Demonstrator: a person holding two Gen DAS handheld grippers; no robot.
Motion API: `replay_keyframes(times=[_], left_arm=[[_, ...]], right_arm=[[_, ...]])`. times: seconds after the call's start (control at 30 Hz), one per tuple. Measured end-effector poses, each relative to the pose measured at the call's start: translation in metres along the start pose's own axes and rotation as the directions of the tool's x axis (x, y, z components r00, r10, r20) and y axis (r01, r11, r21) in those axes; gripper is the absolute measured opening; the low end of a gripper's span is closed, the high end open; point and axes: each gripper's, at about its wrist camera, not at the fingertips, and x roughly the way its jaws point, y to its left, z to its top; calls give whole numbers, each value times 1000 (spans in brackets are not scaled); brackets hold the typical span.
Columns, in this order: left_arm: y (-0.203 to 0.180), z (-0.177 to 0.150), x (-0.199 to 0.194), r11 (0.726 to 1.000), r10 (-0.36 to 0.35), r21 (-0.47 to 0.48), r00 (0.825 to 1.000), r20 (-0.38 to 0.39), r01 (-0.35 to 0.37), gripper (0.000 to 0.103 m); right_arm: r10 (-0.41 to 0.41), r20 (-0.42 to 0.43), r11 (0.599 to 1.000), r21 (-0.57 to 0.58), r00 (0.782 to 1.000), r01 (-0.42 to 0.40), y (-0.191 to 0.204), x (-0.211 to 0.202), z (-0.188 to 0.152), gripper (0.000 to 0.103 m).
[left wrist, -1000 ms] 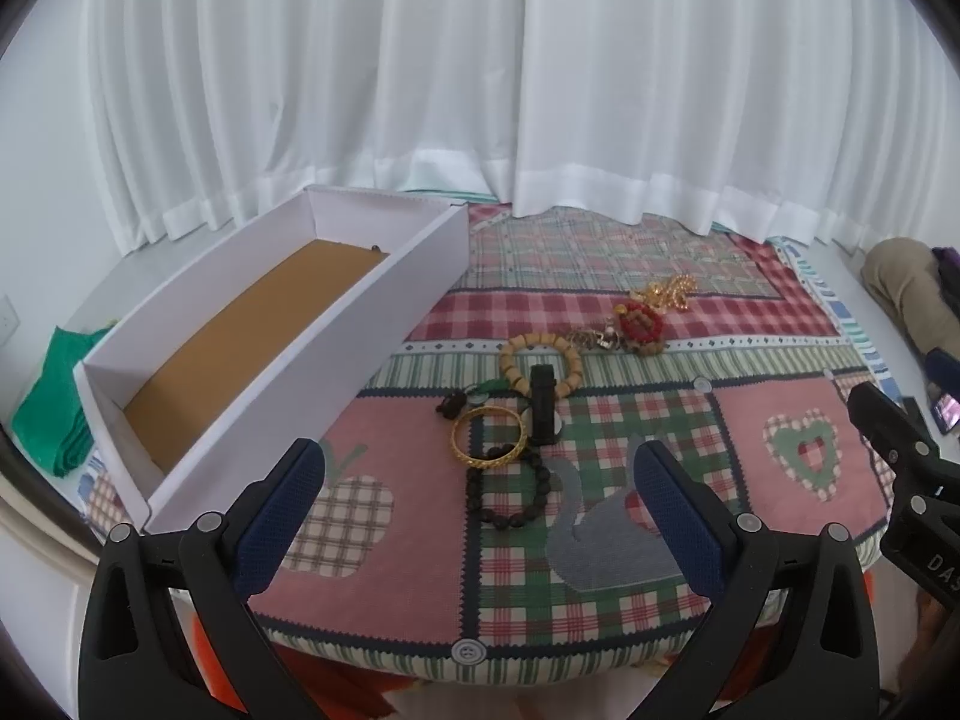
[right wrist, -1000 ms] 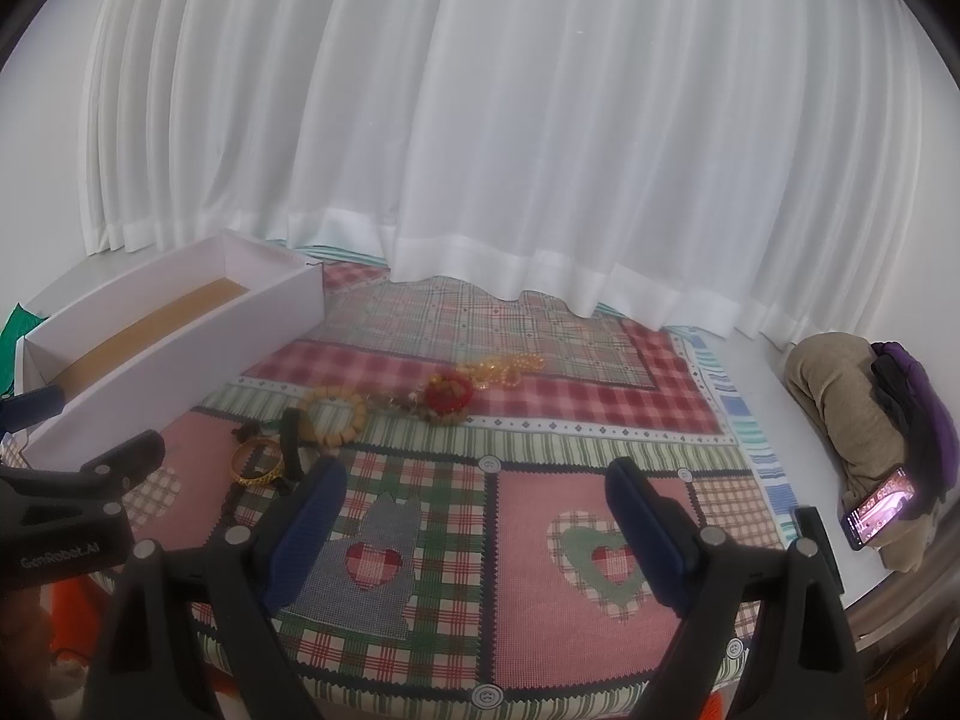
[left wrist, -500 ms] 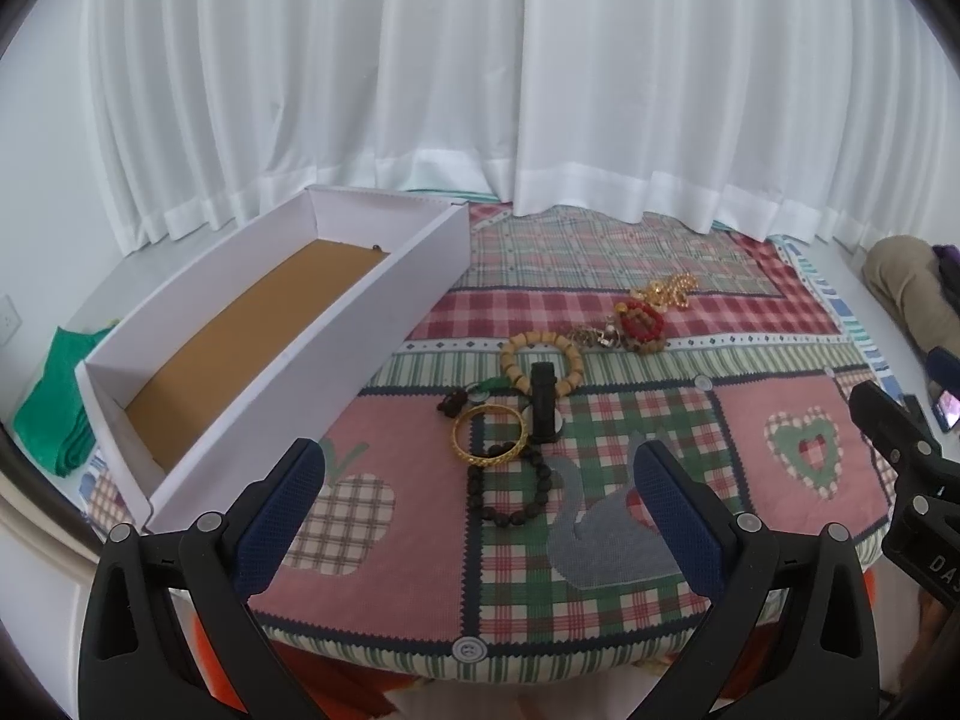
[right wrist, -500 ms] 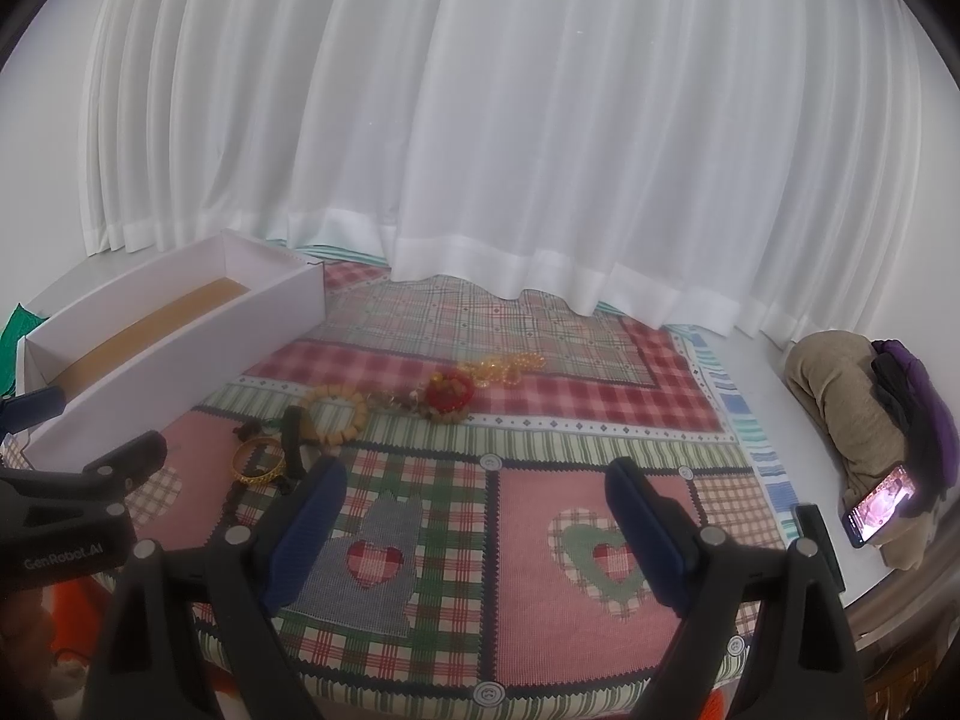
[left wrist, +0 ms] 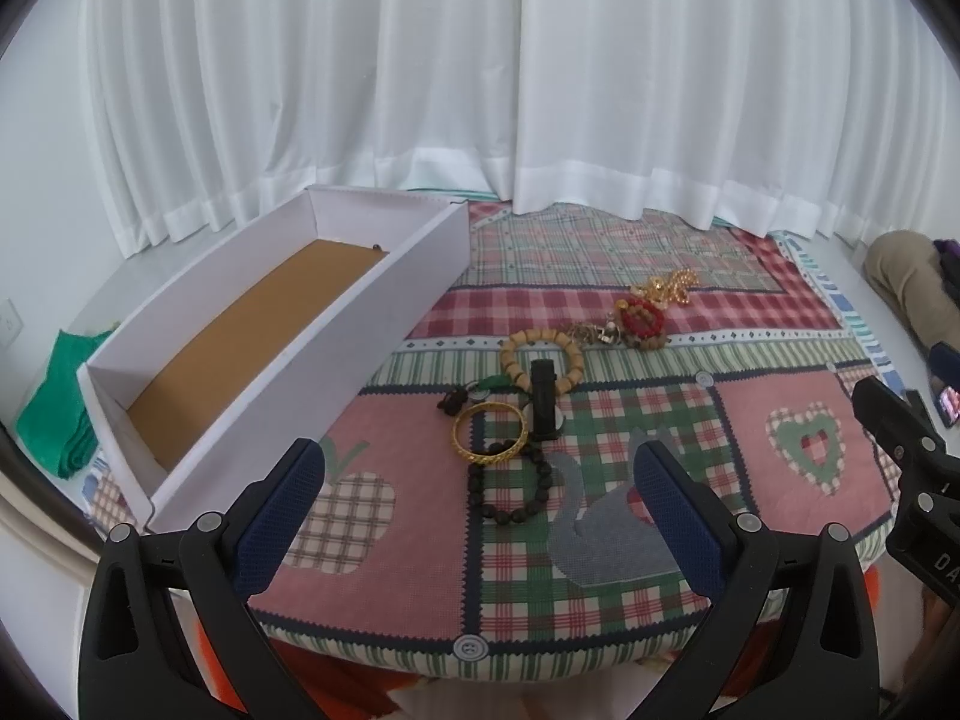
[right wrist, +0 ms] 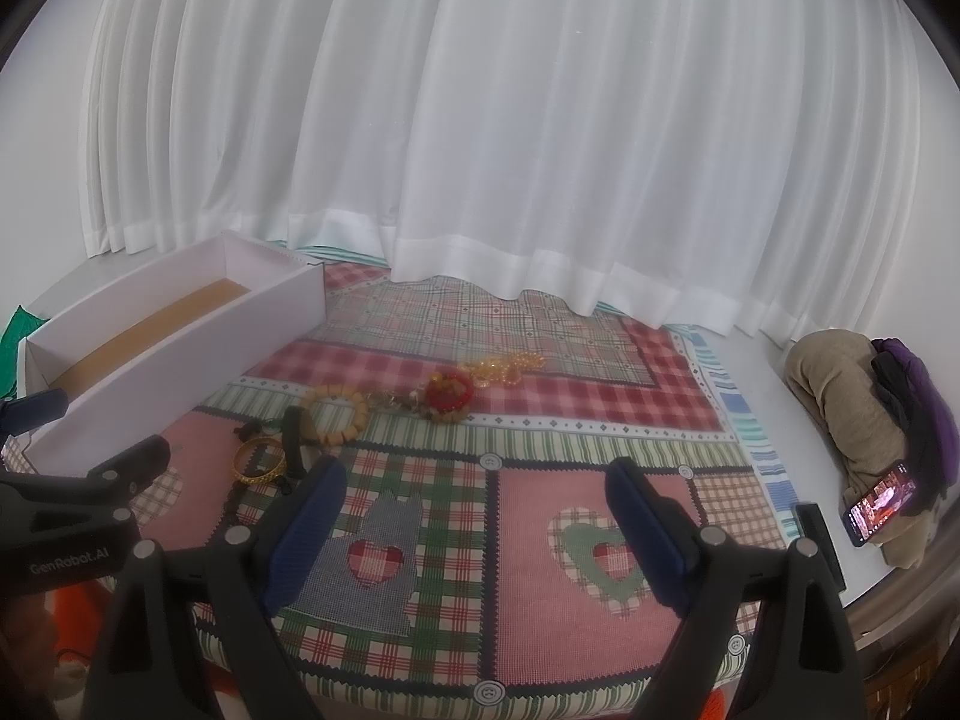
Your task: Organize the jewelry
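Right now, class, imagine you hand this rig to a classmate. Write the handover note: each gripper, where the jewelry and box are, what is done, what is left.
Left gripper: open, empty, hovering over the near edge of the quilt.
Right gripper: open, empty, to the right.
White box: on the left, holds no jewelry.
On the quilt: dark bead bracelet, gold bangle, wooden bead bracelet, red bead piece, gold chain, black cylinder.
Done: nothing.
Left: move every piece into the box.
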Motion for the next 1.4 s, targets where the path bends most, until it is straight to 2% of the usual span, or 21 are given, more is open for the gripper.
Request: replay_keyframes(times=[0.23, 0.33, 0.73, 0.87, 1.1, 1.3, 1.4], left_arm=[[5, -5, -2, 1000, -7, 12, 1000, -5, 7, 103], [-7, -2, -2, 999, 11, 32, 1000, 5, -11, 103], [-11, 1, -1, 998, -3, 61, 1000, -4, 3, 103], [-15, -1, -1, 997, 15, 82, 1000, 1, -15, 103], [-13, -2, 4, 996, -14, 88, 999, -29, 17, 103], [-7, -2, 1, 995, 13, 95, 1000, -16, -11, 103], [-6, -3, -1, 991, 15, 135, 1000, -9, -14, 103]], right_arm=[[0, -2, 1000, 2, 1000, 0, -2, -3, -2, 90], [-1, 4, 1000, 3, 1000, 1, -1, -4, -1, 90], [-1, 15, 1000, 28, 1000, 1, -7, -4, -1, 90], [-7, 16, 999, 48, 1000, 6, -12, -1, -1, 90], [-1, 10, 999, 54, 1000, 1, -14, 2, 0, 90], [0, 10, 998, 55, 1000, -1, -14, 3, 0, 90], [4, 4, 999, 54, 1000, -4, -14, 4, -1, 90]])
